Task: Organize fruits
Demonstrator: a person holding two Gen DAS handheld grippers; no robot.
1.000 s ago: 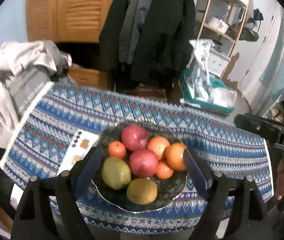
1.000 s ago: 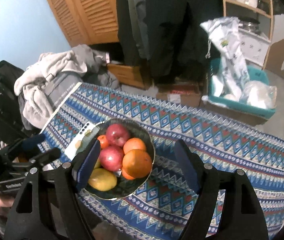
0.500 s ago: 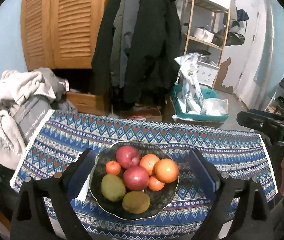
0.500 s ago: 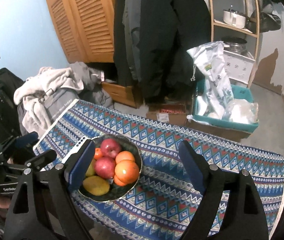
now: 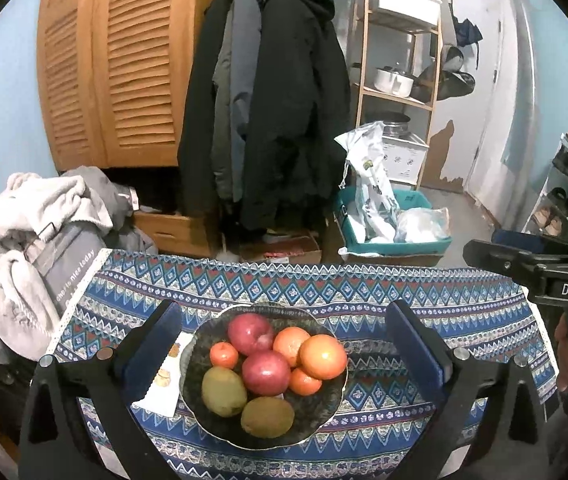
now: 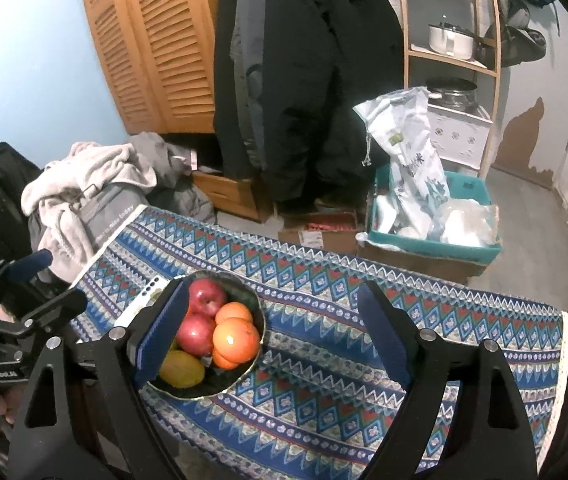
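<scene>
**Both jaws wide above the fruit bowl**

My left gripper (image 5: pixel 284 344) hangs spread wide and holding nothing; the dark bowl (image 5: pixel 326 414) shows between its fingers. Nearest in it lie two greenish-brown fruits, then red apples (image 5: pixel 265 372) and oranges (image 5: pixel 323 356). My right gripper (image 6: pixel 272 332) gapes empty over the patterned tablecloth (image 6: pixel 324 280), with the bowl at its left finger. Coats (image 5: pixel 284 100) hang far behind.

Worktop covered by a blue patterned woven cloth (image 5: pixel 424 300). Behind it: dark coats (image 5: pixel 284 100) hanging beside louvred wooden doors (image 5: pixel 116 72); a teal plastic crate (image 6: pixel 432 246) holding white bags; heaped grey-white laundry (image 5: pixel 24 220) at left.
</scene>
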